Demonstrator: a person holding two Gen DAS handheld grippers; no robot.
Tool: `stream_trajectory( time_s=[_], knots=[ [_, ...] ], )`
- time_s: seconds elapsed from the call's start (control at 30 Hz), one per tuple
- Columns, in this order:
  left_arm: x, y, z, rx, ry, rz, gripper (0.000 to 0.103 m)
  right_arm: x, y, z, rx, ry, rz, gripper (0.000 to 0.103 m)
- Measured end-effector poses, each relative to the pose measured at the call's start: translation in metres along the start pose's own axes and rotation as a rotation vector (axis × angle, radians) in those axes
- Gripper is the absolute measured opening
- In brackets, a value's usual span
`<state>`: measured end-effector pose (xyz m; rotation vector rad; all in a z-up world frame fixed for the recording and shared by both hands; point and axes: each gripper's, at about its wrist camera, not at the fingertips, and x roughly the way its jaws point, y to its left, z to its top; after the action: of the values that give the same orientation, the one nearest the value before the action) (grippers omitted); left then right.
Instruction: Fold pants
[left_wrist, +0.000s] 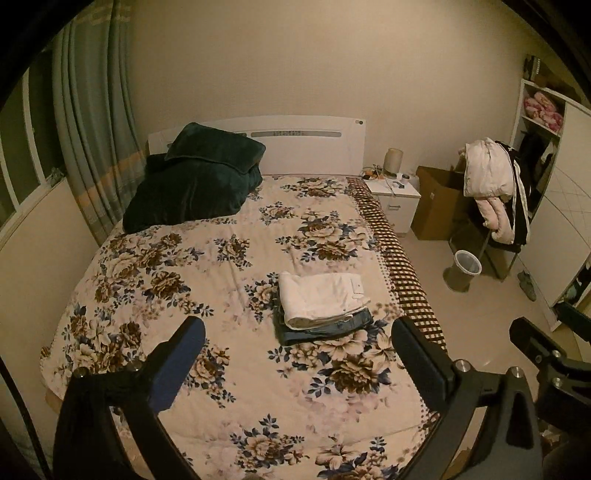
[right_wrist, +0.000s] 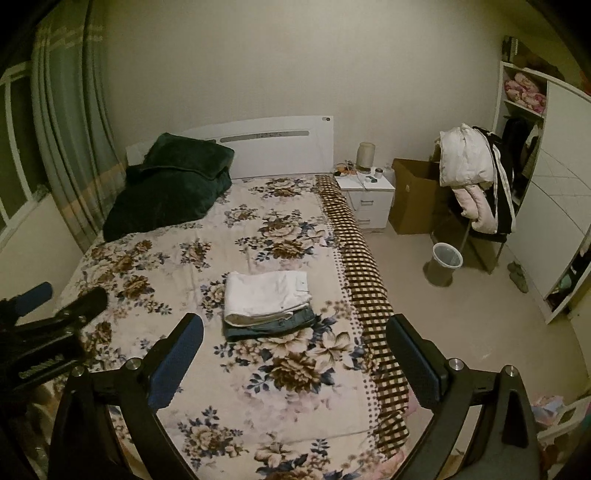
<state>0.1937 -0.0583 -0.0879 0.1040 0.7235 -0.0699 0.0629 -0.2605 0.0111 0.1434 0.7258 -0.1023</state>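
Pants, white cotton and folded into a neat rectangle (left_wrist: 322, 298), lie on top of a folded pair of blue denim jeans (left_wrist: 325, 326), the two stacked on the bed's cream floral quilt (left_wrist: 229, 258). From the left hand-held gripper (left_wrist: 299, 354) the stack sits just ahead, between the lines of its two fingers and nearer the right one; from the right hand-held gripper (right_wrist: 295, 350) it lies ahead and nearer the left finger. Both hand-held grippers hang above the foot of the bed with jaws wide apart and nothing in them, well clear of the cloth. That stance, I judge, suits a fold that is finished: the white pair has squared edges, its waistband turned toward the brown checked border of the quilt (right_wrist: 364, 291), and stacking it on the jeans keeps the pile compact. No unfolded garment shows on the quilt, so the work looks done or close to it. A dark green plush blanket (left_wrist: 195, 181) is heaped far ahead by the headboard, well apart from the stack.
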Motion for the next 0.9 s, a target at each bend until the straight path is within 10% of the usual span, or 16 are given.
stream_trajectory(
  time_s=[0.9],
  knots=[
    [0.062,-0.011,0.009,0.018,0.046,0.082,0.103,0.118,-0.009,0.017,0.018,0.018,-0.041,0.102]
  ],
)
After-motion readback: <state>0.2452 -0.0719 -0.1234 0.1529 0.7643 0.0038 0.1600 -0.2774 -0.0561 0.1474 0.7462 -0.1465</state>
